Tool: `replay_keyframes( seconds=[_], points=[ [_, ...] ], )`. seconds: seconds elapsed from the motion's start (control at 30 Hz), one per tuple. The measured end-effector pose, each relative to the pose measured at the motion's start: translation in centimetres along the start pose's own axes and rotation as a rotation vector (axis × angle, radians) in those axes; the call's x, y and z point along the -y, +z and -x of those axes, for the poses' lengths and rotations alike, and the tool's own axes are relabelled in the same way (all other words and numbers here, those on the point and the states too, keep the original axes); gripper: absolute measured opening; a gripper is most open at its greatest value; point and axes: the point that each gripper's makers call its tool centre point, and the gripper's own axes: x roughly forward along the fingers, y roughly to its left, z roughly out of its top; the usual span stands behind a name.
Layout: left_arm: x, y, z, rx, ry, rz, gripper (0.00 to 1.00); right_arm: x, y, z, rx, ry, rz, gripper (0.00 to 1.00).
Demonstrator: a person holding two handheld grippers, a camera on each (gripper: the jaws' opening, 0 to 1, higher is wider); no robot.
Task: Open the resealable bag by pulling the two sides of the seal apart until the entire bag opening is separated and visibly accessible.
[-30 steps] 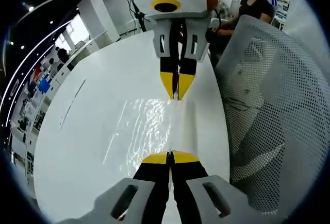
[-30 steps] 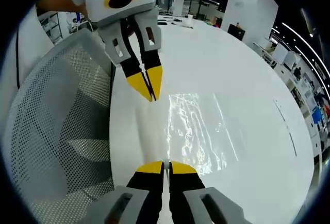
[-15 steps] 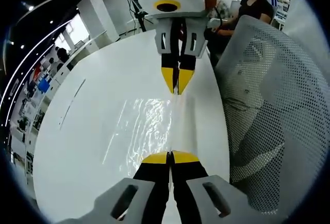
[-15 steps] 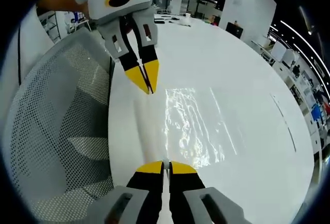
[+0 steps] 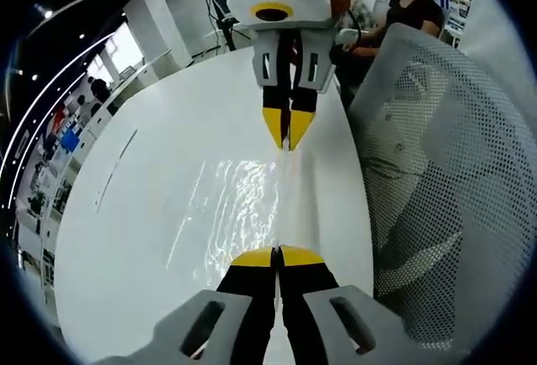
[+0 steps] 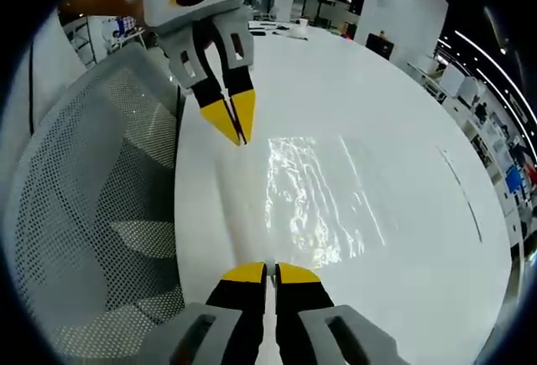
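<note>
Clear resealable bag (image 5: 239, 205) lies flat on the white table (image 5: 151, 214), right at the table edge, next to a white mesh chair (image 5: 428, 172). Left gripper (image 5: 278, 256) has its yellow-tipped jaws pressed together on the near side of the seal strip; in the right gripper view the same gripper (image 6: 237, 133) comes in from the top left, tips closed on the bag's (image 6: 319, 205) far edge. Right gripper (image 6: 268, 271) is likewise pinched shut on its side of the seal, and shows opposite in the left gripper view (image 5: 288, 140)

Reason for the setup, as I read it: the two grippers face each other along one line so each holds one lip, and pulling apart loads the zip directly. The film between the tips looks stretched taut (glare makes the seal line itself hard to read), so I can't tell how much of the mouth has parted. Bag body stays on the table, which keeps it from twisting

Judgement: mid-pull, opening not visibly accessible yet
</note>
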Motion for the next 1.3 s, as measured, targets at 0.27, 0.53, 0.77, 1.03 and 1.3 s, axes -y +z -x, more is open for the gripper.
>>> replay_keyframes(
  seconds=[0.27,0.53,0.77,1.03,1.3],
  points=[
    [0.4,-0.4,-0.1,0.004,-0.003,-0.019,0.0,-0.3,0.2,-0.3,-0.011,-0.009,0.064,0.0],
    [1.1,-0.7,-0.2,-0.003,-0.023,-0.026,0.0,-0.8,1.5,-0.3,0.039,0.017,0.074,0.07],
    [0.7,-0.6,-0.4,-0.008,-0.01,-0.048,0.0,-1.4,2.5,0.2,0.046,0.047,0.08,0.07],
    [0.9,-0.6,-0.5,-0.006,-0.016,-0.052,0.0,-0.9,4.0,0.6,0.101,0.037,0.056,0.07],
    [1.1,-0.8,-0.6,-0.008,-0.016,-0.05,0.01,-1.1,4.6,-0.1,0.106,0.052,0.048,0.06]
  ],
)
